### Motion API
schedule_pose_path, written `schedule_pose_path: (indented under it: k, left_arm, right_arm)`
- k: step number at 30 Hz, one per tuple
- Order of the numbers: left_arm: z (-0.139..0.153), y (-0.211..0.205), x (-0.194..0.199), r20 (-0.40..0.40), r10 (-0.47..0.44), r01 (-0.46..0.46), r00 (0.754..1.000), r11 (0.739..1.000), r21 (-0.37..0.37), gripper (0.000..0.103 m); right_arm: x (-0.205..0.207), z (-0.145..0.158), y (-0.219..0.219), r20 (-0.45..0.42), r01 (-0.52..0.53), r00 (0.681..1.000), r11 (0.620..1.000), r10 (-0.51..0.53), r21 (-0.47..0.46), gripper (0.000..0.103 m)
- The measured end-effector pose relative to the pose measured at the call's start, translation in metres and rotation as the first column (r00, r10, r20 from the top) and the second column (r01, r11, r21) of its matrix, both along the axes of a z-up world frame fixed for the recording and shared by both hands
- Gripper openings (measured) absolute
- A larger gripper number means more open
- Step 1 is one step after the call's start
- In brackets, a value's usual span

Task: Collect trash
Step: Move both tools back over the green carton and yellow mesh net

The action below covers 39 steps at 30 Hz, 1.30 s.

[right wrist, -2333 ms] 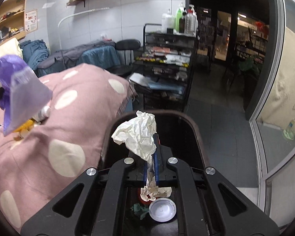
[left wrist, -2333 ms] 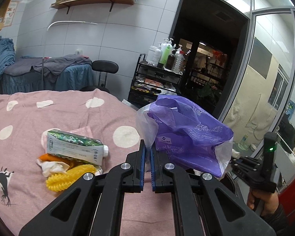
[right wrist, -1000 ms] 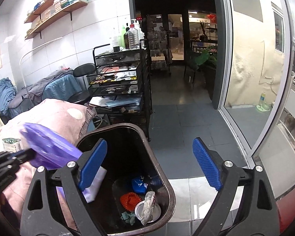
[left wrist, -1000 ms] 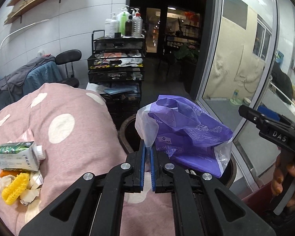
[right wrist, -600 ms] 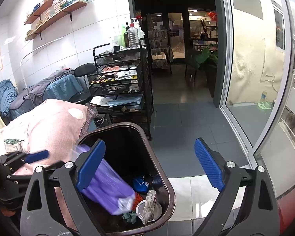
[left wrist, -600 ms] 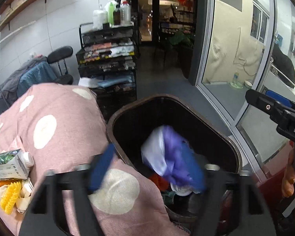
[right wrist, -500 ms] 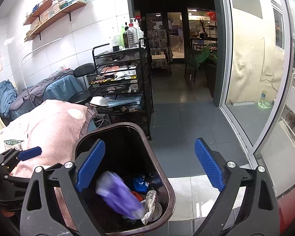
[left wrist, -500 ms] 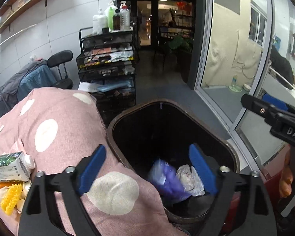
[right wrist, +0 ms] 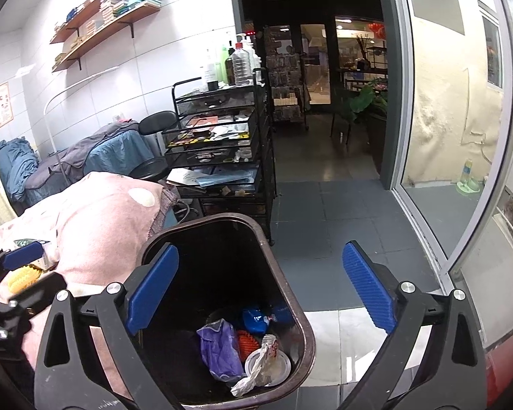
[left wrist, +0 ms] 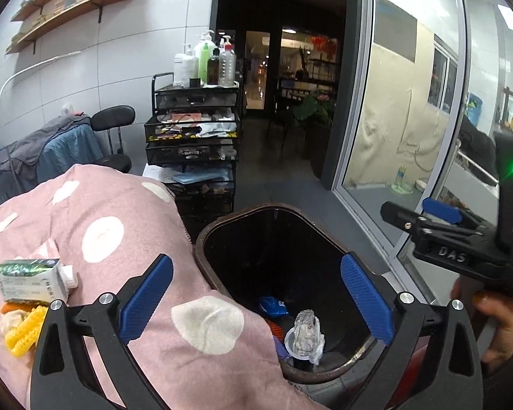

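Hovering over the bin [right wrist: 299, 328] with fingers just spread wide and empty, both grippers [left wrist: 256, 297] [right wrist: 260, 290] have dropped the purple bag [right wrist: 220, 350] inside, so the carton [left wrist: 30, 280] on the bed seems next.

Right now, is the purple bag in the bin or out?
In: the purple bag lies crumpled at the bottom of the bin.
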<state>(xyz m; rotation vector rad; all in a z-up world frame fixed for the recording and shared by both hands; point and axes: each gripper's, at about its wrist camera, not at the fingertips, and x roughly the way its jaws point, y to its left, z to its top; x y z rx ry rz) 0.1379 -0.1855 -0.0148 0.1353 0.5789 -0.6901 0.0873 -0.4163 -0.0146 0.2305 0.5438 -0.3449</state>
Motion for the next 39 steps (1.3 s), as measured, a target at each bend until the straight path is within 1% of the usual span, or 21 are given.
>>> schedule_pose_path:
  k: [7, 11, 17, 22, 25, 28, 29, 30, 33, 34, 36, 38, 39]
  left_arm:
    - [0.007, 0.034, -0.010, 0.034, 0.056, -0.055, 0.998, 0.998, -0.028, 0.098]
    - [0.008, 0.057, -0.012, 0.055, 0.109, -0.107, 0.993, 0.994, -0.030, 0.098]
    - [0.008, 0.094, -0.009, 0.035, 0.195, -0.192, 0.980, 0.980, -0.056, 0.098]
    - [0.010, 0.129, -0.005, 0.023, 0.270, -0.268, 0.962, 0.961, -0.072, 0.098]
    - [0.009, 0.152, 0.000, 0.005, 0.324, -0.323, 0.946, 0.944, -0.073, 0.098]
    - [0.002, 0.180, 0.002, -0.030, 0.377, -0.378, 0.926, 0.924, -0.062, 0.098]
    - [0.001, 0.187, 0.002, -0.035, 0.393, -0.394, 0.919, 0.917, -0.057, 0.098]
    - [-0.001, 0.196, 0.003, -0.044, 0.413, -0.415, 0.909, 0.908, -0.051, 0.098]
    - [-0.006, 0.229, 0.007, -0.093, 0.457, -0.463, 0.885, 0.884, -0.061, 0.098]
    - [-0.009, 0.240, 0.009, -0.112, 0.469, -0.478, 0.876, 0.876, -0.063, 0.098]
    - [-0.014, 0.257, 0.015, -0.137, 0.492, -0.503, 0.859, 0.862, -0.058, 0.098]
    - [-0.020, 0.273, 0.021, -0.162, 0.505, -0.519, 0.848, 0.853, -0.052, 0.097]
    - [-0.021, 0.277, 0.024, -0.176, 0.505, -0.520, 0.845, 0.852, -0.053, 0.097]
  right_arm:
    - [0.005, -0.006, 0.009, 0.012, -0.053, 0.999, 0.998, 0.053, 0.015, 0.097]
    - [0.010, -0.008, 0.019, 0.011, -0.083, 0.997, 0.996, 0.083, 0.027, 0.097]
    - [0.022, -0.006, 0.044, 0.027, -0.151, 0.988, 0.988, 0.151, 0.023, 0.097]
    - [0.037, -0.002, 0.078, 0.041, -0.245, 0.969, 0.970, 0.244, 0.004, 0.097]
    - [0.049, 0.000, 0.103, 0.042, -0.324, 0.945, 0.946, 0.323, 0.000, 0.097]
    - [0.058, 0.002, 0.123, 0.039, -0.386, 0.922, 0.923, 0.385, 0.004, 0.097]
    - [0.064, 0.002, 0.133, 0.034, -0.424, 0.905, 0.906, 0.423, 0.009, 0.097]
    - [0.067, 0.002, 0.140, 0.030, -0.445, 0.895, 0.896, 0.444, 0.010, 0.097]
    - [0.081, 0.002, 0.165, 0.013, -0.526, 0.851, 0.850, 0.526, 0.017, 0.097]
    - [0.084, 0.001, 0.169, 0.008, -0.542, 0.840, 0.840, 0.542, 0.020, 0.097]
    - [0.094, -0.001, 0.185, -0.009, -0.593, 0.805, 0.805, 0.593, 0.022, 0.097]
    - [0.105, -0.002, 0.203, -0.032, -0.641, 0.767, 0.768, 0.641, 0.009, 0.097]
    - [0.109, -0.001, 0.213, -0.044, -0.656, 0.754, 0.755, 0.655, 0.005, 0.097]
